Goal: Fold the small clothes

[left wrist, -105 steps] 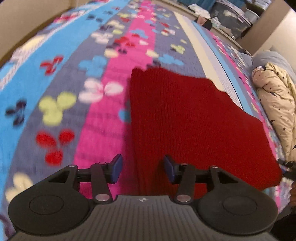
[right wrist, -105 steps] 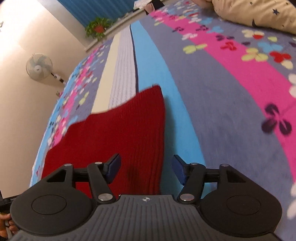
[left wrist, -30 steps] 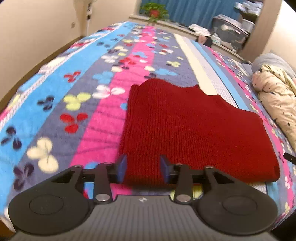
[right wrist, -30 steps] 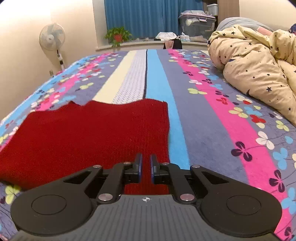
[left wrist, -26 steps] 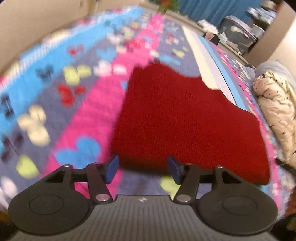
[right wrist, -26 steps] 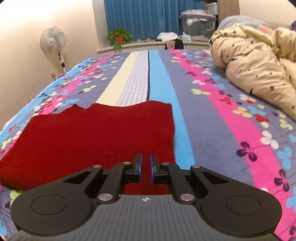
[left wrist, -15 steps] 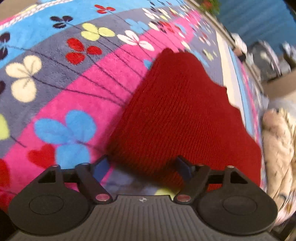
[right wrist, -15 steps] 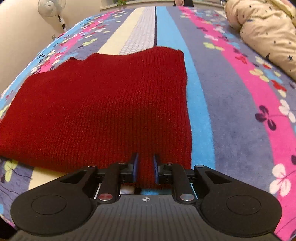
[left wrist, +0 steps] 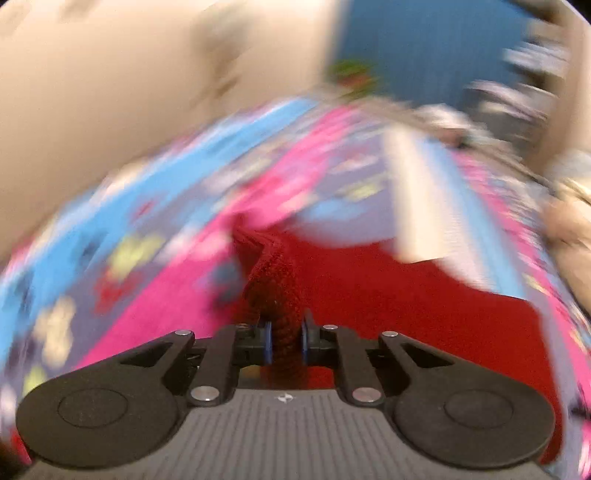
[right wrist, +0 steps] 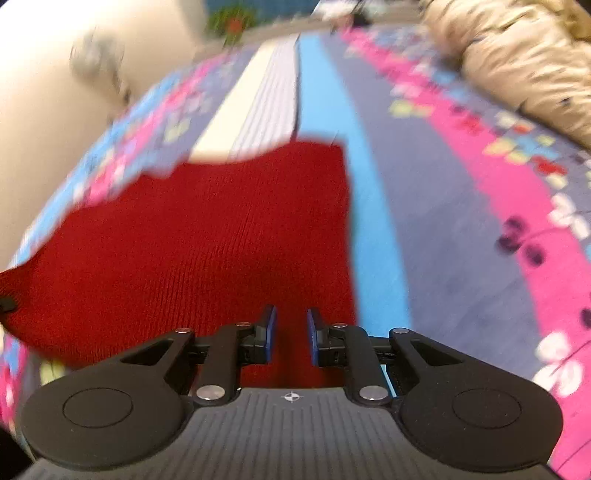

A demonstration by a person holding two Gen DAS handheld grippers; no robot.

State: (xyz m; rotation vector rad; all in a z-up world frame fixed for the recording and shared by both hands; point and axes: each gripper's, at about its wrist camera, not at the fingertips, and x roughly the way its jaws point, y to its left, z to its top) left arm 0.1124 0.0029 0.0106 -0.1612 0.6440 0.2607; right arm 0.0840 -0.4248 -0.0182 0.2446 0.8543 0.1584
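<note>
1. here, a red knit [right wrist: 207, 236] lies spread on a bed [right wrist: 436, 221], on a striped, flowered blanket, towards the bed's near edge.
2. the left claw [left wrist: 285, 339] is clamped hard on a bunched fold of the knit [left wrist: 277, 295]; the wool is pinched between both blue pads [left wrist: 268, 341] and rises in a ridge ahead of them.
3. that ridge stands up off the bed, while the rest of the knit lies flat to the right of it in the left view.
4. the left view is heavily smeared, so the blanket's pattern and the far end of the room are hard to read.
5. the right claw [right wrist: 290, 332] sits over the knit's near edge, close to its right side; its pads [right wrist: 271, 328] stand a narrow way apart with red wool between them, and they appear to be gripping it, though the contact is not plain.
6. a blue stripe [right wrist: 369, 206] runs just beside the knit's right edge.
7. a cream duvet [right wrist: 524, 62] is heaped by the bed's far right corner, well apart from the knit.
8. a potted plant [right wrist: 231, 18] shows blurred beyond the bed's far end.
</note>
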